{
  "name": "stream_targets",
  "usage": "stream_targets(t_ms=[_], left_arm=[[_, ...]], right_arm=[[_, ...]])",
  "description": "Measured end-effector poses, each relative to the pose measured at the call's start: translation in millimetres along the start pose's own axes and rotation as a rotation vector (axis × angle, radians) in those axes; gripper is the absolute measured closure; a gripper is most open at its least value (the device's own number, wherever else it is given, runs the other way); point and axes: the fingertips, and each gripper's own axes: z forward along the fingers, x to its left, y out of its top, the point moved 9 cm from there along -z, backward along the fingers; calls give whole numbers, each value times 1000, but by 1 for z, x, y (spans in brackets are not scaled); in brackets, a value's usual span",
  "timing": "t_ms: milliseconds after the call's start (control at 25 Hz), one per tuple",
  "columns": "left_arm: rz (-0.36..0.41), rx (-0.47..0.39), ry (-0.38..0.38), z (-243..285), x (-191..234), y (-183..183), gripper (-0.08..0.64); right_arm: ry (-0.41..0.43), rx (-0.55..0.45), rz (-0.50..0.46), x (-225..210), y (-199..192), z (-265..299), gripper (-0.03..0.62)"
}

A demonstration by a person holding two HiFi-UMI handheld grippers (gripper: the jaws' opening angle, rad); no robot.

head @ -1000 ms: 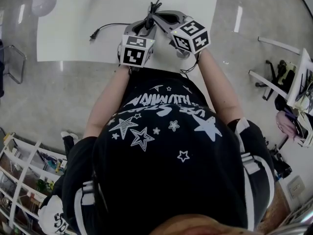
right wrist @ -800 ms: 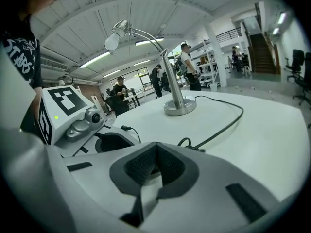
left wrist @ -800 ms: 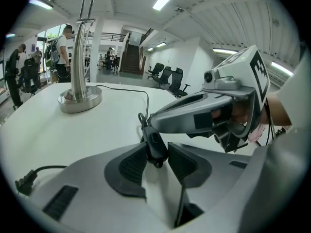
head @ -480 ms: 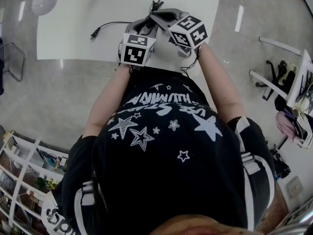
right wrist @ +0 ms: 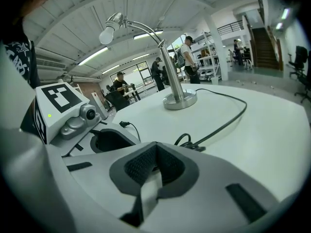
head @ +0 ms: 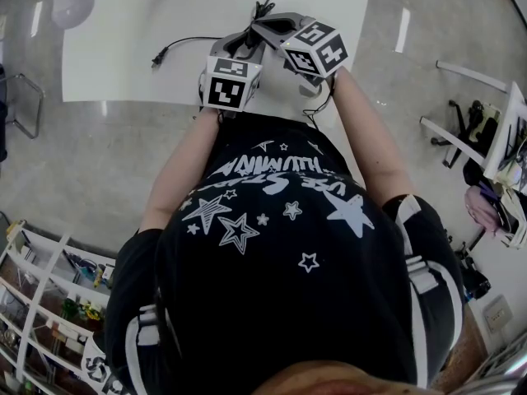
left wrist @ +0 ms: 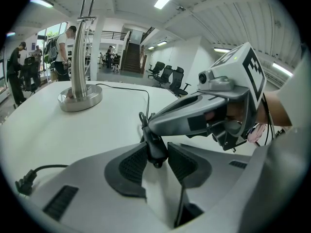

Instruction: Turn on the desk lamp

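The desk lamp stands at the far side of the white table [head: 123, 72], with a steel base [right wrist: 180, 101] and a curved neck ending in a white bulb head [right wrist: 108, 33]. Its black cord [right wrist: 228, 113] runs toward me and carries a small black inline switch [left wrist: 154, 152]. My left gripper [left wrist: 156, 155] is shut on that switch, one pad on each side of it. My right gripper [left wrist: 148, 125] comes in from the right with its jaws together, and its tip rests on the top of the switch. The right gripper view shows its own pads [right wrist: 146, 166] meeting, which hides the switch.
The cord's plug [head: 158, 58] lies loose on the table to the left. In the left gripper view, the lamp base [left wrist: 80, 98] stands behind the switch. People, shelves and office chairs are far off across the room. A person's black shirt fills the lower head view.
The right gripper's marker cube has shifted slightly toward the far side of the table and tilted a little. The left gripper and the switch have stayed put.
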Motion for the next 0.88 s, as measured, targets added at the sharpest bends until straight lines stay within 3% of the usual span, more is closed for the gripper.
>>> stream_targets(t_ms=[520, 880], left_arm=[[-38, -11, -12, 0, -1, -1, 407], [-17, -10, 1, -4, 2, -5, 407]], right_arm=[[-47, -10, -45, 7, 0, -5, 586], [-71, -86, 43, 11, -9, -25, 586]])
